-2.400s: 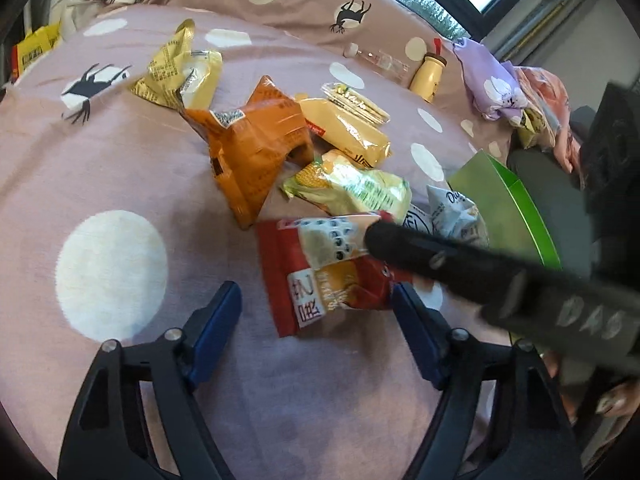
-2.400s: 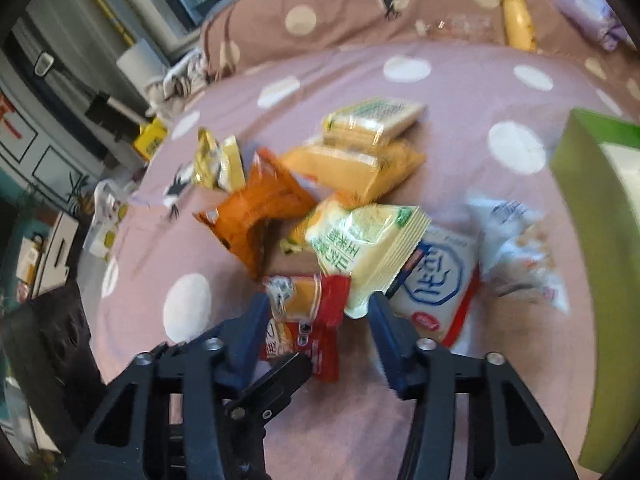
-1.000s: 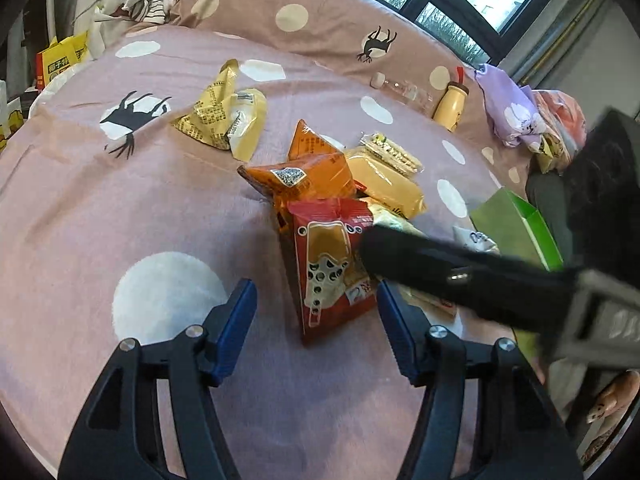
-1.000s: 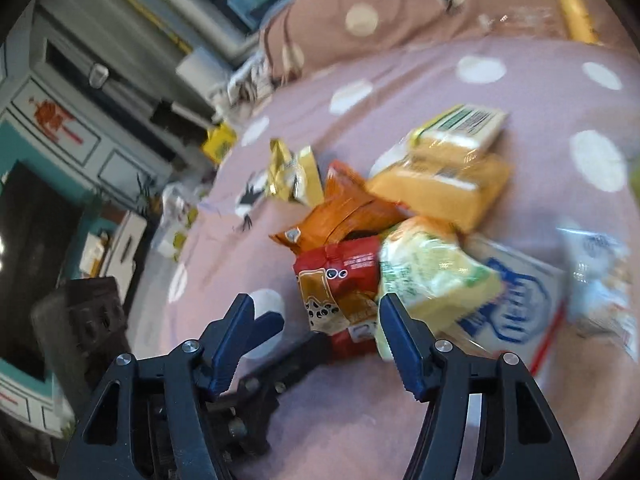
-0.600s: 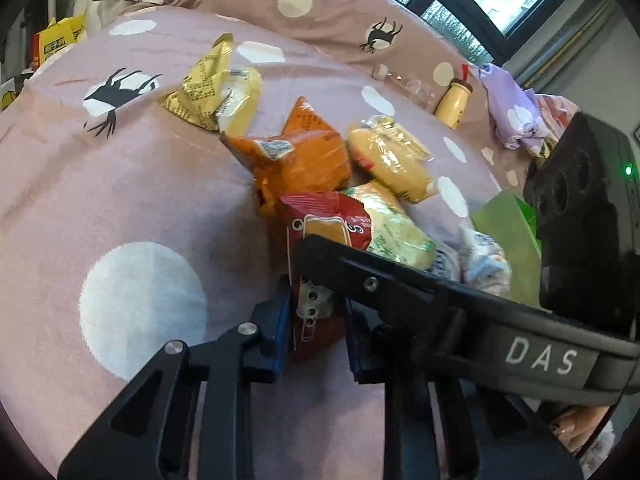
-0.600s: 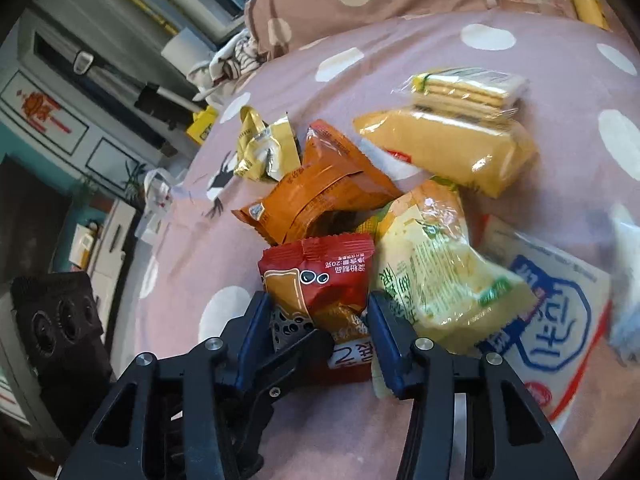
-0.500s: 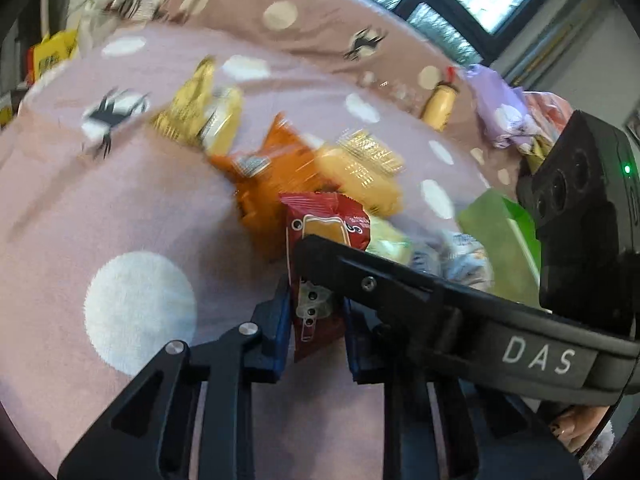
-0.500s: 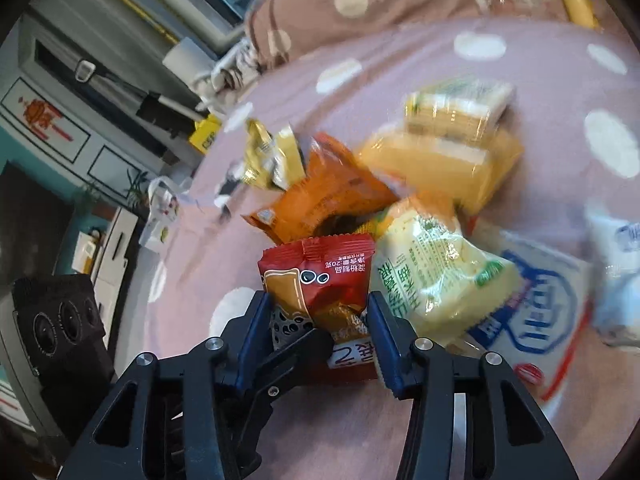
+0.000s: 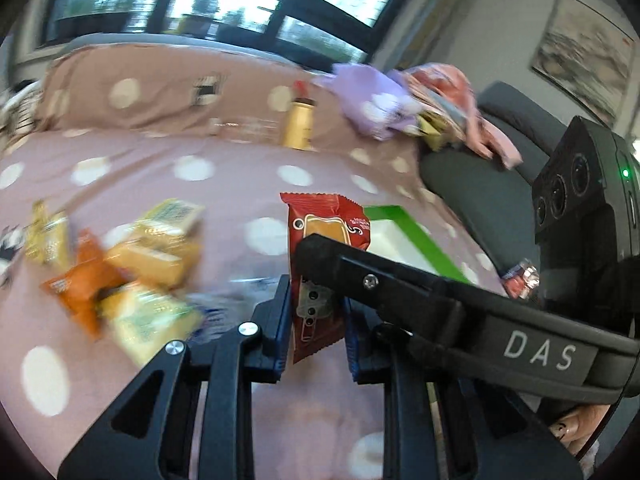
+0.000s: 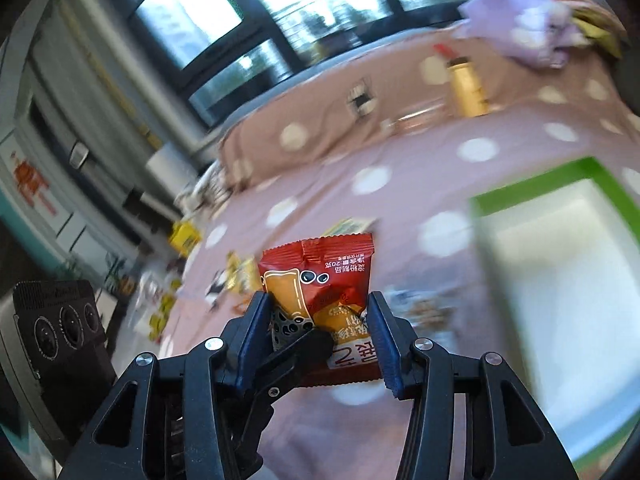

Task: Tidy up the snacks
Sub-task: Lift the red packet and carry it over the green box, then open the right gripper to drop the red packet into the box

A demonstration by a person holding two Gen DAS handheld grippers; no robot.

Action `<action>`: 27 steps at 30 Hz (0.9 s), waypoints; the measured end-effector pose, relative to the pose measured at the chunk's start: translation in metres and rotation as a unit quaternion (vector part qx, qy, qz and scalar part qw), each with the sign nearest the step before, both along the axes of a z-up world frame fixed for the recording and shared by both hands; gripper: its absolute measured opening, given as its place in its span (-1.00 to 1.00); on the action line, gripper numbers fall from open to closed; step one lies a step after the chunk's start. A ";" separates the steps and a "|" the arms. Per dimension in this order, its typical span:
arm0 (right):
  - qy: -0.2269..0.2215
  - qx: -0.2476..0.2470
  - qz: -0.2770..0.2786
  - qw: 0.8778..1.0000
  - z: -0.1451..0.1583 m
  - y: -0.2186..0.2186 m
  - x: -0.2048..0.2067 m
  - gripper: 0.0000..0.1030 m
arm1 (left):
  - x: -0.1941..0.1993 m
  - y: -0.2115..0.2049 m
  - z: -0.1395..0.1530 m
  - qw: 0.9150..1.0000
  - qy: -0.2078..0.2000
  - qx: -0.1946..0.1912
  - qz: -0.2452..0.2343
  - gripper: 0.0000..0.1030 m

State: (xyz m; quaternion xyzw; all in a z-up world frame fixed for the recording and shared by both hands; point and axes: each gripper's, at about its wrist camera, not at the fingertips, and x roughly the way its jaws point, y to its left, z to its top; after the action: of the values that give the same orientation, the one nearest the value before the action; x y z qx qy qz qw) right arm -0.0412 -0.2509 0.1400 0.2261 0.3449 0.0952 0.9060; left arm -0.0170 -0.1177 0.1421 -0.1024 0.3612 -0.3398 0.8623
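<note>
A red snack packet point(image 9: 326, 240) with a bubble-tea picture is held up above the bed. My left gripper point(image 9: 316, 324) is shut on its lower part. My right gripper point(image 10: 318, 336) is shut on the same red packet point(image 10: 320, 276), and its arm crosses the left wrist view from the right. A green-rimmed box with a white inside point(image 10: 560, 280) lies on the bed to the right; it also shows behind the packet in the left wrist view point(image 9: 412, 236). The other snack packets point(image 9: 132, 280) lie blurred at the left.
The pink polka-dot bedspread point(image 9: 224, 184) carries an orange packet point(image 9: 80, 284), yellow packets point(image 9: 160, 248) and a yellow bottle point(image 9: 298, 126) near the pillow. A purple and pink cloth pile point(image 9: 396, 108) and a dark sofa point(image 9: 480, 184) are at the right.
Both grippers have closed on the red packet and lifted it off the pile. The views have swung up and to the right, towards the green box.
</note>
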 end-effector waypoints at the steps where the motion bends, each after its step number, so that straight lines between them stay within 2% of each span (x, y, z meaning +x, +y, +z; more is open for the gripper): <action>1: 0.004 0.005 -0.016 1.000 0.000 -0.014 -0.002 0.00 | 0.001 -0.013 0.001 1.000 0.002 0.001 -0.011 -0.58; 7: 0.045 0.005 -0.097 0.994 -0.014 -0.079 -0.010 0.00 | 0.010 -0.088 -0.010 0.996 0.031 0.016 -0.077 -0.57; 14: 0.084 0.042 -0.144 0.985 -0.042 -0.135 -0.017 0.00 | 0.014 -0.146 -0.029 0.989 0.063 0.043 -0.123 -0.57; 21: 0.120 0.062 -0.163 0.977 -0.063 -0.155 -0.013 0.00 | 0.015 -0.171 -0.047 0.986 0.087 0.065 -0.129 -0.55; 27: 0.126 0.071 -0.162 0.976 -0.068 -0.158 -0.012 0.02 | 0.018 -0.169 -0.051 0.985 0.099 0.060 -0.130 -0.55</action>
State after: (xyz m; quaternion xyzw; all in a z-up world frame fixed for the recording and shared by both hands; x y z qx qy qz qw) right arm -0.0529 -0.4089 0.0719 0.3526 0.4078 -0.0579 0.8402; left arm 0.0006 -0.2871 0.0914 -0.0365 0.4748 -0.4147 0.7754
